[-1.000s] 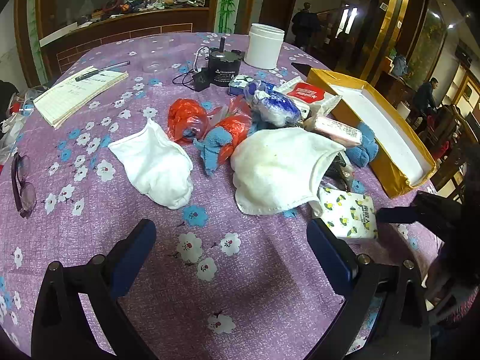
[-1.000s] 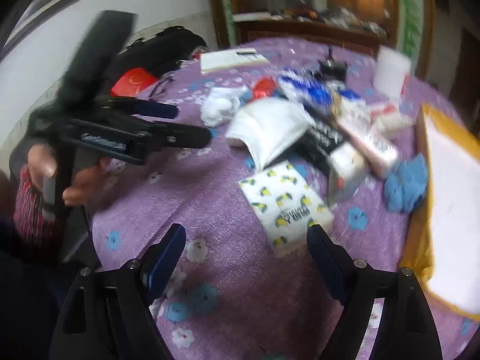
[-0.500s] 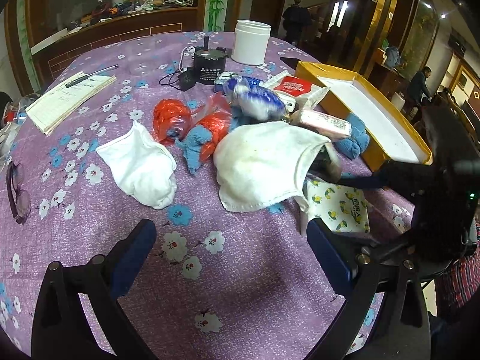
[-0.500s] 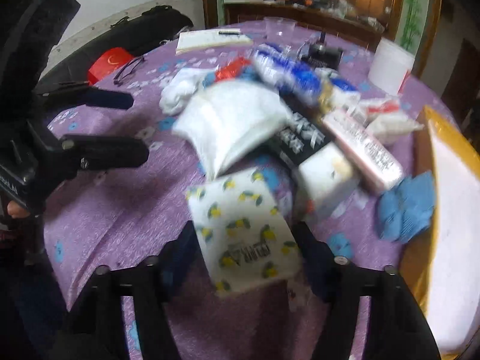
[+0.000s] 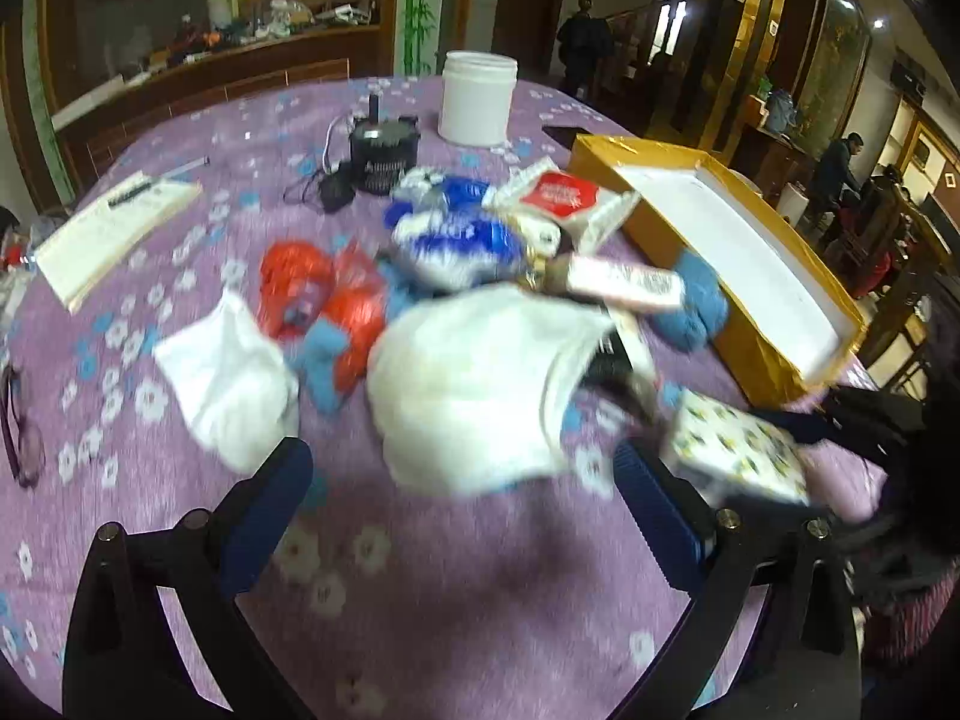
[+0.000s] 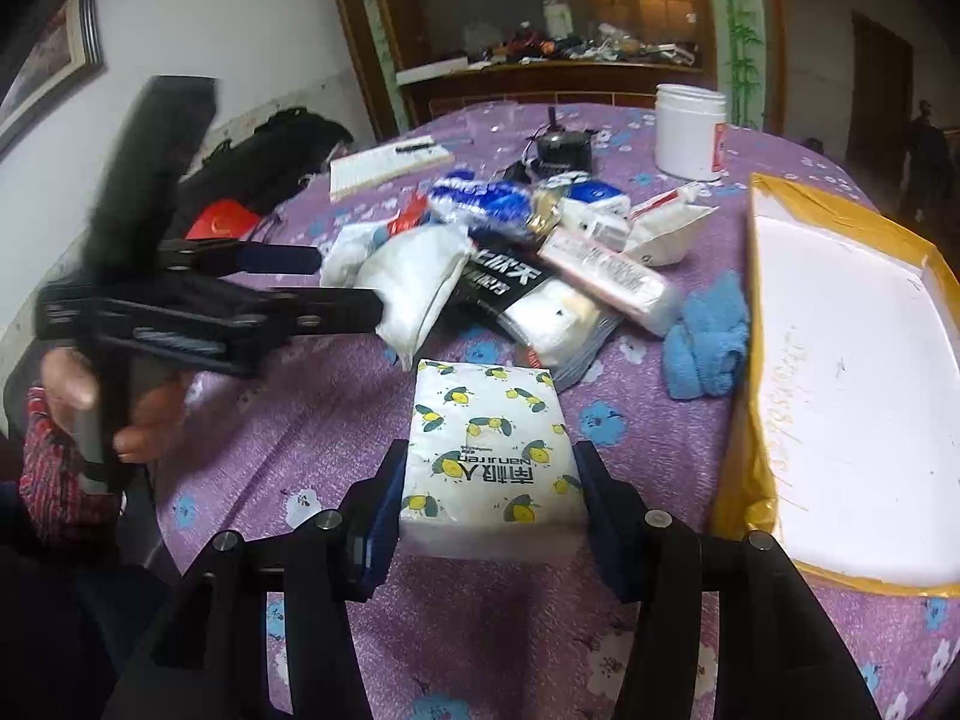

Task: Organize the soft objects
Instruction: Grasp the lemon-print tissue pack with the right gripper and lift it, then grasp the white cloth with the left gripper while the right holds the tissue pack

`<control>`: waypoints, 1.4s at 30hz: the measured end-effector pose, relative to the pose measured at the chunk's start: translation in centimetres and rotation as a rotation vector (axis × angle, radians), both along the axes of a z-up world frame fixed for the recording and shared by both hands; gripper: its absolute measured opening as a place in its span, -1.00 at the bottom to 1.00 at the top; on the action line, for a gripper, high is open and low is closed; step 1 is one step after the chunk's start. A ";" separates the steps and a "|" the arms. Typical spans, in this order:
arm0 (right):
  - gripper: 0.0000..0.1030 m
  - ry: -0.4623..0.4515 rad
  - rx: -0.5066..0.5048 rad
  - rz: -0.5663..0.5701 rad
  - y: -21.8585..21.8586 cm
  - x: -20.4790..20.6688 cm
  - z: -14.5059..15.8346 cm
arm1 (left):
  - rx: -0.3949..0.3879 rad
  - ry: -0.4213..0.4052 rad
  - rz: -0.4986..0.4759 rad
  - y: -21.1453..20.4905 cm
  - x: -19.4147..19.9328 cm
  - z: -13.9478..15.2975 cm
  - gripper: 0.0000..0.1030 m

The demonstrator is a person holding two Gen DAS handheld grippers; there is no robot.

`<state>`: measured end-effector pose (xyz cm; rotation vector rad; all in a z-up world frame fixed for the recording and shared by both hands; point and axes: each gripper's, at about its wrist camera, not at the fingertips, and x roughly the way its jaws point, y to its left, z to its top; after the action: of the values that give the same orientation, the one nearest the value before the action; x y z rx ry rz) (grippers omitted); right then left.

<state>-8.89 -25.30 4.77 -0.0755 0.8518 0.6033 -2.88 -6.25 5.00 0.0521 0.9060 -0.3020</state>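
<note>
The left gripper (image 5: pixel 462 480) hovers over the purple desk (image 5: pixel 420 600), its fingers spread wide and empty. The right gripper (image 6: pixel 489 498) has its fingers closed against both sides of the lemon-print tissue pack (image 6: pixel 489 456), beside the yellow box (image 6: pixel 852 396).

Dim room: wooden sideboard (image 5: pixel 204 69), white wall (image 6: pixel 240 30), framed picture (image 6: pixel 54 60).

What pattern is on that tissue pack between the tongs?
White with yellow lemons and dark leaves on the tissue pack; the right wrist view shows it best.
</note>
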 end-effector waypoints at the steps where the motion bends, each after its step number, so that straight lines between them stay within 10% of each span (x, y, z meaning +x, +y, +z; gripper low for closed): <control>1: 0.06 0.000 0.008 -0.001 0.0 0.1 0.1 | 0.020 0.006 0.011 -0.3 0.6 -0.2 0.96; 3: 0.06 -0.004 0.019 -0.003 -0.3 -0.3 0.3 | 0.045 0.015 0.024 -0.7 1.6 -0.9 0.81; 7: 0.05 -0.007 0.031 -0.005 -0.5 -0.7 0.4 | -0.006 0.120 0.029 -0.2 2.7 -2.9 -0.50; 10: 0.06 -0.005 0.051 -0.014 -0.9 -0.8 0.5 | -0.027 0.093 0.031 0.5 1.5 -2.6 -0.76; 22: 0.06 -0.019 0.107 -0.057 -1.4 -1.0 1.3 | -0.108 -0.061 -0.057 0.0 -2.8 1.7 -0.78; 30: 0.06 -0.020 0.100 -0.054 -1.4 -1.1 1.2 | -0.093 -0.006 -0.020 1.0 -1.2 0.9 -0.75; 33: 0.06 -0.019 0.097 -0.051 -1.3 -1.1 1.1 | -0.087 0.036 -0.003 1.2 -0.8 -0.1 -0.55; 36: 0.06 -0.022 0.094 -0.048 -1.1 -1.1 1.2 | -0.075 0.048 0.044 1.6 -0.1 -0.8 0.19; 42: 0.06 -0.014 0.099 -0.048 -1.0 -0.9 0.9 | -0.148 0.052 0.076 2.3 1.4 -1.5 0.16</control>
<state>-9.83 -26.26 5.64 0.0307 0.8068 0.5987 -1.46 -3.97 3.49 -0.1272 0.9328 -0.2999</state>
